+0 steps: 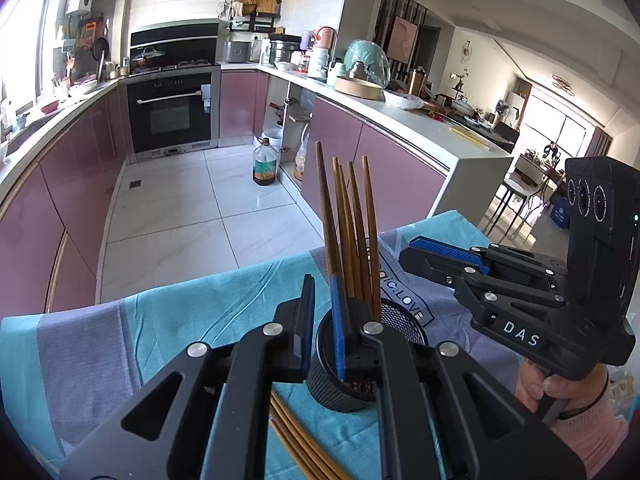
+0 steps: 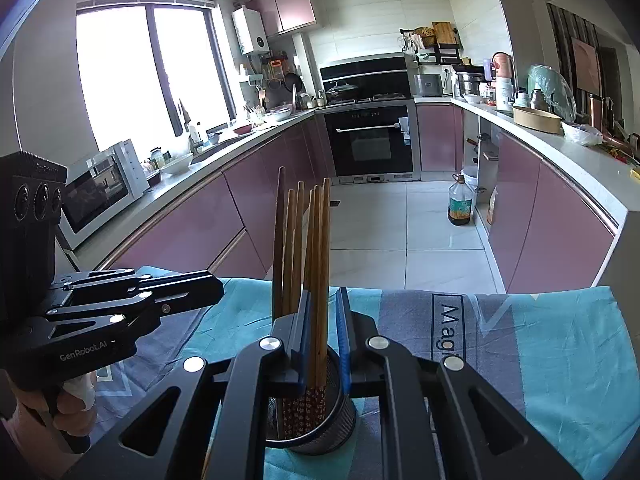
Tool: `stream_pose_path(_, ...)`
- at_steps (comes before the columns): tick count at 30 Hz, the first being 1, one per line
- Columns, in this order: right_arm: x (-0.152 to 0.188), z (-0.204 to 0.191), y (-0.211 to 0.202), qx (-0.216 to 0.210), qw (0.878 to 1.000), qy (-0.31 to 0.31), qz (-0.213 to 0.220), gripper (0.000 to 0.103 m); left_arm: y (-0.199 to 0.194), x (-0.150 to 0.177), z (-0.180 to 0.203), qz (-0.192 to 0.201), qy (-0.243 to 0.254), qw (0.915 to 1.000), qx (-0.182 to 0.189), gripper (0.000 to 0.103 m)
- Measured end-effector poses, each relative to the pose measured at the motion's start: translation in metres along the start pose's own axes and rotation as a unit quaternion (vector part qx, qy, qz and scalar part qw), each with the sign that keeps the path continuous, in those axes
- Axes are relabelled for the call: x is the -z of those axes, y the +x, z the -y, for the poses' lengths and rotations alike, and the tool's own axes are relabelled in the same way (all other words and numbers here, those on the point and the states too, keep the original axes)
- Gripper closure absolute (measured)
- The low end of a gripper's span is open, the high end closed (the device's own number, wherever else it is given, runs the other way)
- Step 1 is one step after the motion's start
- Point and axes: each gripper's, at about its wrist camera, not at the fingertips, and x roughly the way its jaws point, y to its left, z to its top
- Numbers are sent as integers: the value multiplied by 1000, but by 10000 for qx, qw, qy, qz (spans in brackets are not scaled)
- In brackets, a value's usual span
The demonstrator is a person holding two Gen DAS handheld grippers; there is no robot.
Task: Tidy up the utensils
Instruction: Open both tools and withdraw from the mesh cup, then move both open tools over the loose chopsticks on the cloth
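A black mesh holder cup (image 1: 404, 322) (image 2: 320, 420) stands on a blue and grey cloth. Several brown chopsticks (image 1: 352, 224) (image 2: 304, 248) stand upright in it. More chopsticks (image 1: 298, 440) lie loose on the cloth below my left gripper. My left gripper (image 1: 322, 324) hangs over the cup's near rim, jaws a little apart, nothing between them. My right gripper (image 2: 324, 336) is over the cup, jaws slightly apart, with a few standing chopsticks between them; they do not look clamped. Each gripper also shows in the other's view, the right (image 1: 432, 248) and the left (image 2: 200, 288).
The cloth (image 1: 160, 320) (image 2: 540, 340) covers a table that ends just beyond the cup. Beyond is a tiled kitchen floor with an oil bottle (image 1: 265, 164) (image 2: 460, 204), pink cabinets on both sides and an oven (image 1: 170, 114) at the back.
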Motion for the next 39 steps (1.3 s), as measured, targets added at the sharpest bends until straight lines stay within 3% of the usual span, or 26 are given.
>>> stream_pose_path(4,3,-1,-4,-51,10000,22,44,91,-11,5,1,210,-17,9998,-73,86)
stream_pose_path(7,7,-5,-9,-78,9999,-23,89,81,-22,10,3,374,57,9992,-158,77)
stream_pose_path(13,16,-23,-30,-258,9990,-240,280,73,-48,24,4,736,159,9967,-316,58)
stream_pose_path(16,24,-33,-42,-435,9977,-390,343,65,-61,33,0,875,153,9952,-410,51)
stream_pose_path(17,28,-38,-45,-487,9972,-466,333,64,-64,38,-2,894,136,9949,-435,43)
stream_pose_path(19,36,-46,-49,-562,9962,-600,273,64,-69,48,-7,904,95,9945,-521,40)
stream_pose_path(24,67,-63,-38,-759,9938,-788,-180,64,-70,81,-25,631,-57,9957,-682,39)
stream_pose_path(32,120,-71,6,-796,9880,-619,-1173,64,-36,146,-52,-266,-410,9956,-795,38)
stream_pose_path(39,135,-79,22,-613,9853,-593,-1479,64,-16,179,-55,-610,-586,9934,-779,39)
